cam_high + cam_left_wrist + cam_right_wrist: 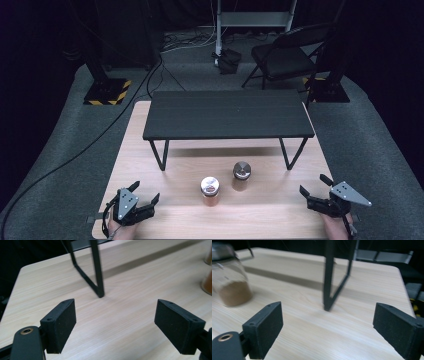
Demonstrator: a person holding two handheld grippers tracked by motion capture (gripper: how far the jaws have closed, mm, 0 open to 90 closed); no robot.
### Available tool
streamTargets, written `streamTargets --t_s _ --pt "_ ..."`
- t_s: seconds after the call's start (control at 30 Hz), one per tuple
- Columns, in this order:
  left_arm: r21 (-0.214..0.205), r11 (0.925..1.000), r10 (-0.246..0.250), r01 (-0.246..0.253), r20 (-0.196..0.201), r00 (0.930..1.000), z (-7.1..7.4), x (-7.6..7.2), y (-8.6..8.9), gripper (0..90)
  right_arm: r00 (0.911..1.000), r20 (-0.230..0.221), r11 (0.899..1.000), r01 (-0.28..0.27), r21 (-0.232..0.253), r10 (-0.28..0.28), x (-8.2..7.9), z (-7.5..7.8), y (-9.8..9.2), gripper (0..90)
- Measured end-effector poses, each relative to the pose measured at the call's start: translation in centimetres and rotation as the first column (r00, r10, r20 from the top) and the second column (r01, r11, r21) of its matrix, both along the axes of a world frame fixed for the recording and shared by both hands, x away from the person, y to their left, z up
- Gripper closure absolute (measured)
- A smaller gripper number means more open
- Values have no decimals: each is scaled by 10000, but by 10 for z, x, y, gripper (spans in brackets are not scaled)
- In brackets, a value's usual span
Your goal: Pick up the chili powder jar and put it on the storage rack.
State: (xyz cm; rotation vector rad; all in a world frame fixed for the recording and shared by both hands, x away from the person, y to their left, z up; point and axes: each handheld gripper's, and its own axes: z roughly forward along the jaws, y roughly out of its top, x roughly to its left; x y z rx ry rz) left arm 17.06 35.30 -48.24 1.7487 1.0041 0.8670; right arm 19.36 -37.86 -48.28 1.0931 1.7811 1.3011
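high view: both grippers agape beside jars

There are no words, numbers or brand names to read anywhere. The two spice jars on the wooden table have plain shiny lids and no label that can be made out. The only sign is a pattern of yellow and black warning stripes on the base of the stand on the floor at the back left, and a bit of the same stripes by the stand base at the back right.
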Motion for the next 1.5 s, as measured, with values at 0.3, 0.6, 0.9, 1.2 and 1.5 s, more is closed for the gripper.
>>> streamTargets --t_s 0.3,0.6,0.9,1.2,1.5 --pt "-38 9999 132 -133 -381 9992 -1 3 -2 166 9990 -381 9984 268 501 -249 3 -5 7 5" --pt "-424 9984 349 -372 -527 9980 -1 5 1 126 9982 -434 9979 429 484 -408 3 -6 10 0" --pt "-497 9978 418 -446 -563 9975 -1 5 -1 94 9984 -556 9996 153 232 -140 6 -2 10 2" --pt "-504 9986 127 -153 -509 9986 -2 6 -3 91 9985 -514 9998 -160 92 164 7 -2 10 15" --pt "-398 9980 -524 501 -589 9969 2 9 -7 93 9978 -595 9995 -294 85 298 8 -1 9 24"
